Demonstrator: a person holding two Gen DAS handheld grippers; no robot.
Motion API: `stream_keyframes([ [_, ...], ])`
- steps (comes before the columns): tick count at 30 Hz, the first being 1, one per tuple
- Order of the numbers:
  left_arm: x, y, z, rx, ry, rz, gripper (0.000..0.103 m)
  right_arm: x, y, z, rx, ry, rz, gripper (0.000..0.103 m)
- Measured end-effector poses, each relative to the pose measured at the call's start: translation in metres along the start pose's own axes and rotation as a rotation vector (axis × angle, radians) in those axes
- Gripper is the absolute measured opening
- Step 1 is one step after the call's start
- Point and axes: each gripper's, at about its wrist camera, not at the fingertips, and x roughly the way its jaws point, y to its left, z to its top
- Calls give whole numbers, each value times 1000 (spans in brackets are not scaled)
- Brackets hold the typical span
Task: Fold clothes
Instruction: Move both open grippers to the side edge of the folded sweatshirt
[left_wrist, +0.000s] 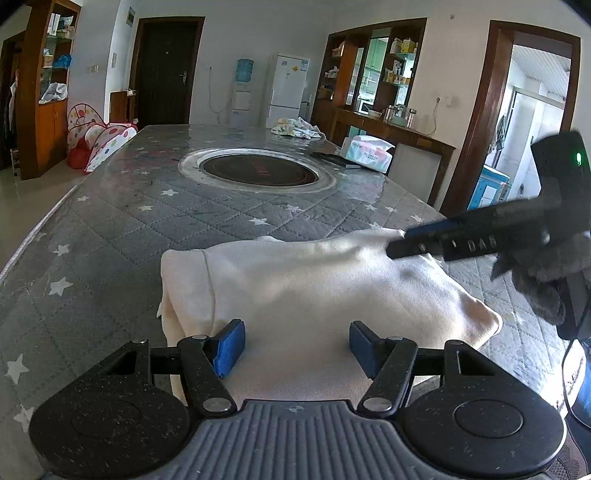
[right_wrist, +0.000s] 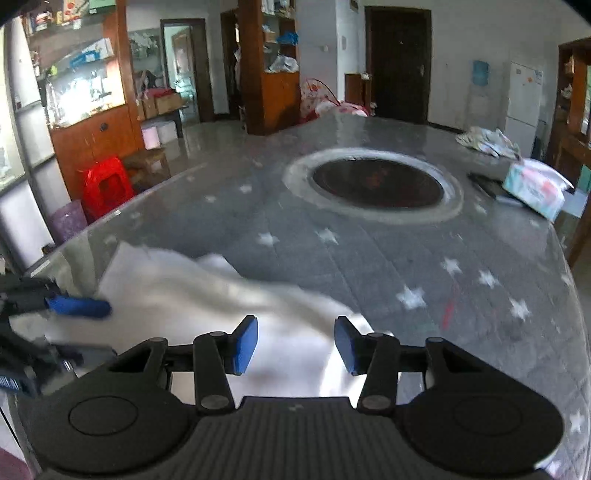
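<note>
Left tongs (left_wrist: 296, 345), right tongs (right_wrist: 295, 345): both gaping wide, hovering over white garment (left_wrist: 295, 284); advice: pinching matching corners evenly.

Cream garment (left_wrist: 314, 295), partly folded, rumpled, flat on tbl near edge.
</note>
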Motion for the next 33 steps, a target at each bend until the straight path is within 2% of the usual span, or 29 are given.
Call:
stream_keyframes([
  [8, 0, 1, 0, -4, -3, -6, 67, 48, 23, 21, -39, 49, -28, 46],
  [11, -1, 2, 1, -10, -4, -11, 67, 54, 25, 21, -58, 62, -37, 46],
  [15, -6, 4, 3, -30, -4, -18, 67, 38, 27, 23, -69, 28, -26, 46],
  [18, -14, 11, 7, -50, -23, 6, 68, 19, 33, 21, -100, 3, -14, 46],
  [25, -26, 34, 17, -134, -42, 73, 76, -15, 62, -1, -242, -6, 51, 47],
  [33, -25, 41, 21, -191, -13, 116, 91, -31, 107, -31, -343, 10, 152, 48],
])
